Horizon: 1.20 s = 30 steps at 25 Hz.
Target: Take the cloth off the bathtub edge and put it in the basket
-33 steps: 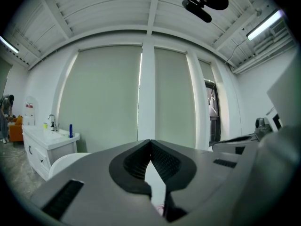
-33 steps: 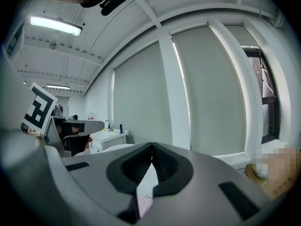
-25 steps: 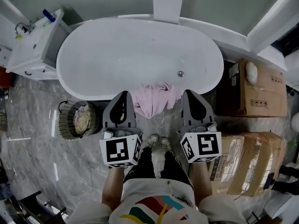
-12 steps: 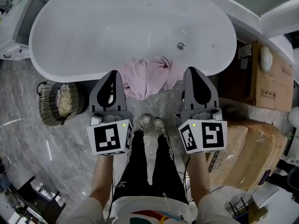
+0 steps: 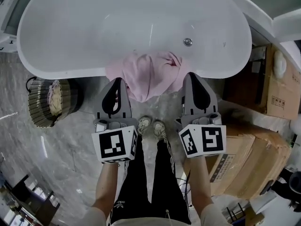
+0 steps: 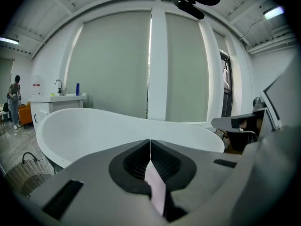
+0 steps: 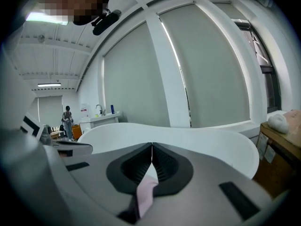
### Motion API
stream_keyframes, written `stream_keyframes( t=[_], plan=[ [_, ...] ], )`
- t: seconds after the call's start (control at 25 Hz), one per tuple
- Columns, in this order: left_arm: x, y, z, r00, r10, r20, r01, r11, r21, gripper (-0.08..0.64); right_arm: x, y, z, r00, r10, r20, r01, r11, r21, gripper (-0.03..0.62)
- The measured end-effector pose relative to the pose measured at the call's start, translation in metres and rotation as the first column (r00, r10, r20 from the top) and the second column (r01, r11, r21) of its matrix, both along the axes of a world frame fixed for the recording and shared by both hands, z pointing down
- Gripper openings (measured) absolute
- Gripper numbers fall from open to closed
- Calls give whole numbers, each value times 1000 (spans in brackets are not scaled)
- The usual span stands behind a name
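Observation:
A pink cloth [image 5: 148, 74] hangs over the near edge of the white bathtub [image 5: 61, 72]. My left gripper [image 5: 116, 81] is shut and empty, just left of the cloth in front of the tub wall. On the cloth's right side, my right gripper [image 5: 194, 76] is also shut with nothing in it. In the left gripper view the jaws [image 6: 150, 142] meet at their tips, with a strip of the pink cloth [image 6: 156, 187] showing below them. The right gripper view shows the same: closed jaws [image 7: 152, 146] above the pink cloth [image 7: 146, 189]. A wicker basket [image 5: 47, 102] stands on the floor at the left.
Cardboard boxes [image 5: 254, 159] are stacked at the right, another box [image 5: 277, 88] beside the tub. A white vanity [image 5: 7, 13] stands at the upper left. The person's shoes [image 5: 150, 126] stand between the grippers. A person [image 6: 14, 102] stands far off at the left.
Both grippers have sunk toward the tub edge and the head view has come closer to the tub. The cloth lies as before, and both jaws stayed shut.

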<state>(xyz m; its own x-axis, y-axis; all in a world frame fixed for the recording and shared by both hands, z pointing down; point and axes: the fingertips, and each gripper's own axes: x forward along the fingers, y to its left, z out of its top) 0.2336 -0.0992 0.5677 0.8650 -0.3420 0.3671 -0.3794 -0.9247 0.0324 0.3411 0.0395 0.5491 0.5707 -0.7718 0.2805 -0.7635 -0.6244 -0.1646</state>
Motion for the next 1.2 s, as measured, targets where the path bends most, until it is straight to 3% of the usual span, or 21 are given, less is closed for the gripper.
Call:
stream_keyframes(
  t=[0.6, 0.76, 0.8, 0.84, 0.96, 1.2],
  plan=[
    [-15, 9, 59, 996, -18, 89, 22, 999, -43, 20, -19, 16, 71, 990, 17, 139, -9, 999, -53, 14],
    [-13, 9, 70, 995, -8, 98, 14, 998, -66, 20, -15, 20, 88, 986, 15, 164, 4, 993, -118, 18],
    [-12, 8, 72, 995, -10, 100, 17, 997, -73, 22, -14, 21, 92, 984, 17, 175, 6, 992, -129, 51],
    [-10, 8, 76, 995, -4, 99, 13, 996, -88, 50, -12, 22, 97, 981, 16, 192, 9, 991, -131, 130],
    [-3, 13, 93, 993, 37, 110, -18, 986, -164, 314, -5, 28, 112, 969, 45, 244, -13, 991, -131, 297],
    [-11, 1, 139, 978, -19, 209, 65, 974, -215, 393, 13, 42, 160, 945, 115, 308, -52, 977, -205, 383]
  ],
)
